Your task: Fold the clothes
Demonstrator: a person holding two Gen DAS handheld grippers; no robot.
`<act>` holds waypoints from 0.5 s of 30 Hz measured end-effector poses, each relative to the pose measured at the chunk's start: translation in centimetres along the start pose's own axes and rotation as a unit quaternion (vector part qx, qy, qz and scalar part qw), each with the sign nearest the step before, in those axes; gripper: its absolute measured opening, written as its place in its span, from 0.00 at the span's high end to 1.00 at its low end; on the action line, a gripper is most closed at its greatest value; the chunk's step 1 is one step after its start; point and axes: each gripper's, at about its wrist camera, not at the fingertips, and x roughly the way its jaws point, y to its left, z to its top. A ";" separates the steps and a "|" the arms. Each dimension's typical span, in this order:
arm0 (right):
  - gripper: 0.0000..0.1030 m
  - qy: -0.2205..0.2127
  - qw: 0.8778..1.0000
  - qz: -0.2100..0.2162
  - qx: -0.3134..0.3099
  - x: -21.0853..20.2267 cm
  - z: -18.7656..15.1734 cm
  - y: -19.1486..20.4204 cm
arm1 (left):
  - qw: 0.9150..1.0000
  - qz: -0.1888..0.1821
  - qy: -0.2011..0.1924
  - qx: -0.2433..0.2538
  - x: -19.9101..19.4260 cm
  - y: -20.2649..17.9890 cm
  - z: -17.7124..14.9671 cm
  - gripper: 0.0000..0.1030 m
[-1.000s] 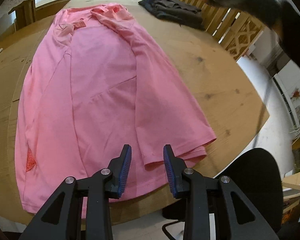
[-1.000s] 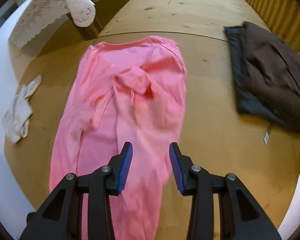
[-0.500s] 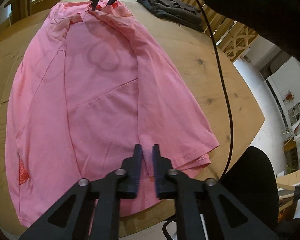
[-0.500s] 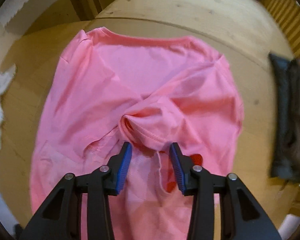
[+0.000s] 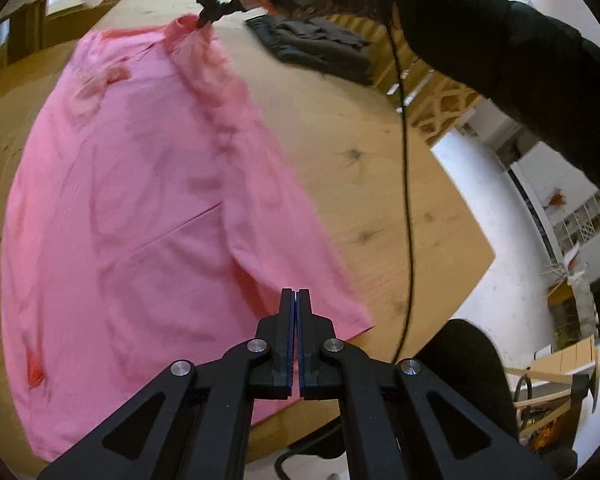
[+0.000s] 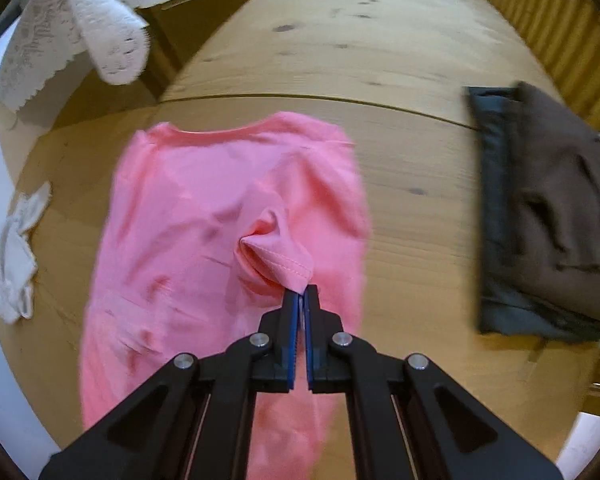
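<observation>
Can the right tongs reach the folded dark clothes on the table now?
Probably not yet: the right tongs are shut on the pink shirt's sleeve hem. The dark clothes lie uncovered to one side.

- Left gripper: matte black linkage arms, silver round screws, blue ribbed pads (right gripper looks the same).
- Black sleeve; thin black cable.

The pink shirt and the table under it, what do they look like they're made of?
The pink shirt looks like a thin, soft knit, perhaps cotton or a blend: matte, it bunches and drapes where it is pinched, with a stitched hem. The table looks like pale softwood, possibly pine: visible grain, dark knots and a seam between boards, with a dull finish.
</observation>
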 end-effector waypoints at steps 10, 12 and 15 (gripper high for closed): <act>0.73 0.001 0.982 -0.100 0.160 -3.5 -6.3 -14.5 | 0.995 -0.081 -0.003 0.064 -0.1 -6.3 2.4 0.95; 0.66 0.005 0.987 -0.035 0.156 -4.3 -9.3 -13.8 | 0.997 -0.043 0.005 0.059 -1.2 -4.0 1.2 0.95; 0.65 0.013 0.989 0.049 0.141 -5.4 -13.9 -12.4 | 0.999 0.011 0.028 0.044 -2.2 -0.1 -0.8 0.95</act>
